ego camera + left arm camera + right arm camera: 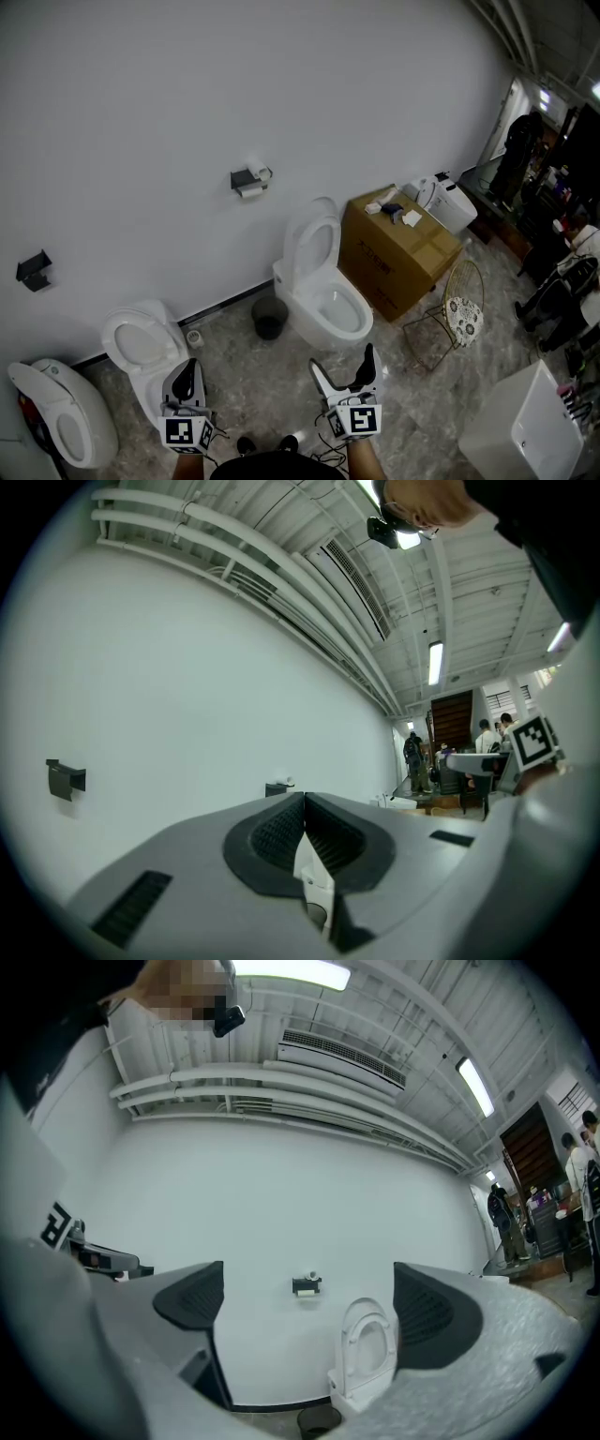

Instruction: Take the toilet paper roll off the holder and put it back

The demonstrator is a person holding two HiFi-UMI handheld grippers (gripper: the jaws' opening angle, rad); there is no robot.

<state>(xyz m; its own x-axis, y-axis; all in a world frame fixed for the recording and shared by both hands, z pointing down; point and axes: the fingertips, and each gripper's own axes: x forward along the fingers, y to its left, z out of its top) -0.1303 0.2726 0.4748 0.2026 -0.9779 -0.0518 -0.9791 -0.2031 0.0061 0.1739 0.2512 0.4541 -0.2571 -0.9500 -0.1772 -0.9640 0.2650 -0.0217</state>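
Observation:
A toilet paper roll (250, 190) hangs in a dark holder (245, 178) on the white wall, above and left of the middle toilet. The same holder (306, 1285) shows small and far between the right gripper's jaws, and the holder (278, 787) shows far off past the left gripper's tips. My left gripper (187, 374) is low at the frame's bottom, its jaws pressed together with nothing between them. My right gripper (342, 367) stands beside it with its jaws spread wide and empty. Both are far from the wall.
A white toilet (319, 286) with raised lid stands below the holder, a dark bin (269, 317) at its left. A second toilet (145, 352) and a third (58, 422) stand further left. A cardboard box (398, 248) and a wire chair (459, 305) are at the right. Another empty holder (34, 269) is on the wall.

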